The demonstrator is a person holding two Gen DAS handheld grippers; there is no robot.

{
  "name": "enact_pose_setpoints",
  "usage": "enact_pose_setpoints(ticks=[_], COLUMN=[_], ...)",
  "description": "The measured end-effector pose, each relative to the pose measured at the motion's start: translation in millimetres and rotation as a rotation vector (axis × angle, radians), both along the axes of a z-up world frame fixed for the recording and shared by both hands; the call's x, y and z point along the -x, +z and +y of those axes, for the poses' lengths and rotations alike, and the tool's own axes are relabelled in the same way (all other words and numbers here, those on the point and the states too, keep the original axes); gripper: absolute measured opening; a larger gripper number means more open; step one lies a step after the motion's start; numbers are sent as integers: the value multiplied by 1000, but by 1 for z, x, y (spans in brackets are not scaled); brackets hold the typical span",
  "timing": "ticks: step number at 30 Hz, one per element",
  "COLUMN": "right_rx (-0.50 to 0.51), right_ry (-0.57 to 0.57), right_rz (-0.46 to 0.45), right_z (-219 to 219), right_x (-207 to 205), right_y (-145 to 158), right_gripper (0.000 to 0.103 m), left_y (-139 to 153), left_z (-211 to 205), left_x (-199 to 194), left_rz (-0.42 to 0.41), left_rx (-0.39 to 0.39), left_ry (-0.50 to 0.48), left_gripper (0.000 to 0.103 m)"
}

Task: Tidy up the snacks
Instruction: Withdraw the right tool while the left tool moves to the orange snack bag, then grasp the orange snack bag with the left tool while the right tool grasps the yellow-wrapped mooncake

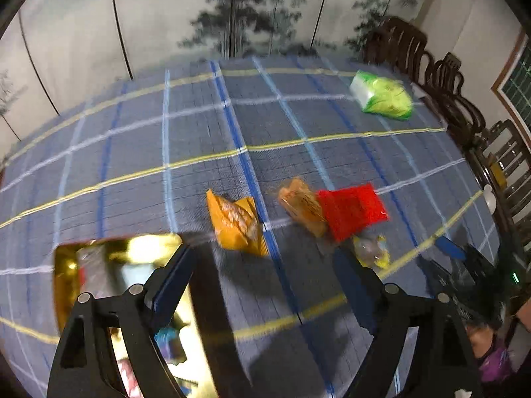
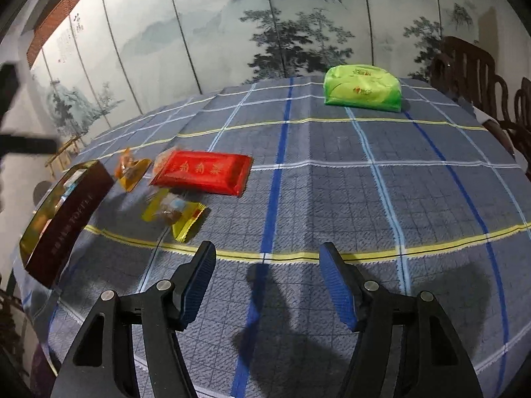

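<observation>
Blue plaid cloth (image 2: 332,199), crossed by yellow, white and dark blue stripes, covers the whole table. On it I count one red packet (image 2: 202,172), one green packet (image 2: 363,88), two small orange snack bags (image 1: 237,222) (image 1: 300,205), one small yellow-and-clear wrapped snack (image 2: 174,214), and one open box (image 2: 63,212) with a dark red side and gold lining.

The red packet is a flat rectangle; in the right wrist view its long axis runs left to right, one end resting over the orange bag beside it. The green packet lies well apart at the far side of the table, its long axis also crosswise in that view. The yellow-and-clear snack sits just in front of the red packet. The box stands at the table's left edge, its long side running away from the viewer; several wrapped items show inside, too blurred to count.

The left gripper (image 1: 268,265) hangs over the cloth beside the box, its jaws spread wide with nothing between them. The right gripper (image 2: 267,258) is likewise released and empty, over bare cloth near the yellow stripe.

Behind the table stands a panelled screen (image 2: 265,26) painted with grey trees and hills. Dark carved wooden chairs (image 1: 441,76) line the right side.
</observation>
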State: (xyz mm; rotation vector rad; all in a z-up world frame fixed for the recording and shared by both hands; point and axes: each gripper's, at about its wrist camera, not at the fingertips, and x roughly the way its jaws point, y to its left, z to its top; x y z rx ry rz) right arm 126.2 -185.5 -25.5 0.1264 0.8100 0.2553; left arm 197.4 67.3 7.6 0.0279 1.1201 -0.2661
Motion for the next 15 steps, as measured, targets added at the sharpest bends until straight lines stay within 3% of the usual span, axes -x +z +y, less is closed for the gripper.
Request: enact_pose_setpoints(ticks=[11, 15], right_rx=[-64, -91], right_ry=[39, 34], right_rz=[-46, -45], right_z=[-3, -8], right_x=[7, 7], right_y=[4, 4], right_gripper=[70, 72], left_y=[-59, -71], left_z=[-7, -12], left_x=[-61, -66], left_rz=[129, 144], left_rx=[-83, -99], left_ry=[-7, -14], left_gripper=[75, 64])
